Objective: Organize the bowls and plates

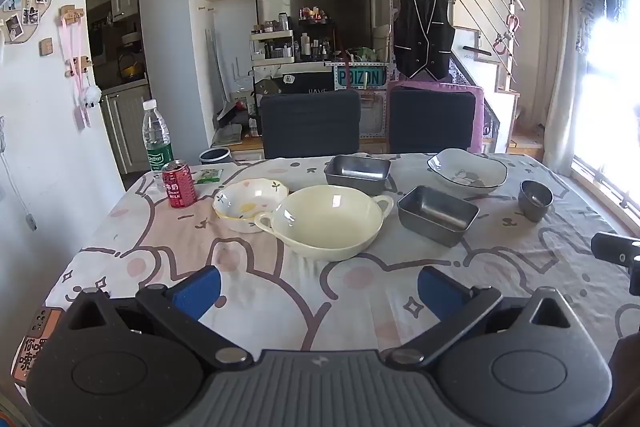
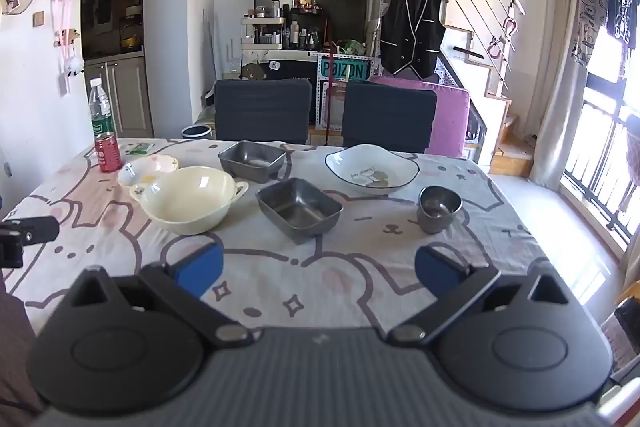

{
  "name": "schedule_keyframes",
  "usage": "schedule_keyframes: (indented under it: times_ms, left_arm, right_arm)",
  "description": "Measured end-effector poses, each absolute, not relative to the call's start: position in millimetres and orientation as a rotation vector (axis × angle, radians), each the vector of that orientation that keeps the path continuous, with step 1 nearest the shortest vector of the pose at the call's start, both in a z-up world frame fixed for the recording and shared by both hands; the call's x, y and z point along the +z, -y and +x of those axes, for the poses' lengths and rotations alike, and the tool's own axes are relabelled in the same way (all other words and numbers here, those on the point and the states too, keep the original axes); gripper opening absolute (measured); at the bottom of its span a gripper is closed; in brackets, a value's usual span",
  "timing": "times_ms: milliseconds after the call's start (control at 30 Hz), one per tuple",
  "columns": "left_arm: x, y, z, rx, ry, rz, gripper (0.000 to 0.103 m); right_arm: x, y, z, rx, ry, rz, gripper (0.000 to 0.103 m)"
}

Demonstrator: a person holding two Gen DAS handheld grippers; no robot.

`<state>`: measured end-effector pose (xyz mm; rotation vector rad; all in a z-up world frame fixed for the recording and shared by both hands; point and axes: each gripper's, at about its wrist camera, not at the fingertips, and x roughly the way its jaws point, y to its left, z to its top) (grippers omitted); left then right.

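Both the left gripper and the right gripper are hovering with fingers released and empty over the bare near strip of the cartoon-print cloth-covered counter. Beyond that strip the cream two-handled ceramic bowl is sitting mid-counter, touching a small floral bowl to its left. To its right two grey metal rectangular trays, a white dark-rimmed dish and a small dark metal cup are standing apart, while a red can and clear water bottle are crowding the far left corner.
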<state>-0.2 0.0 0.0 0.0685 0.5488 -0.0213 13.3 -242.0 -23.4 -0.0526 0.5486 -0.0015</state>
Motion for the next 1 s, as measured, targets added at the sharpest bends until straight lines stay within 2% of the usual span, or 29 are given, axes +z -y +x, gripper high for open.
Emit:
schedule_keyframes:
  times_ms: [1000]
  left_arm:
    - [-5, 13, 0, -0.031, -0.551, 0.069, 0.103]
  right_arm:
    - [-23, 242, 13, 0.001, -0.552, -0.052, 0.103]
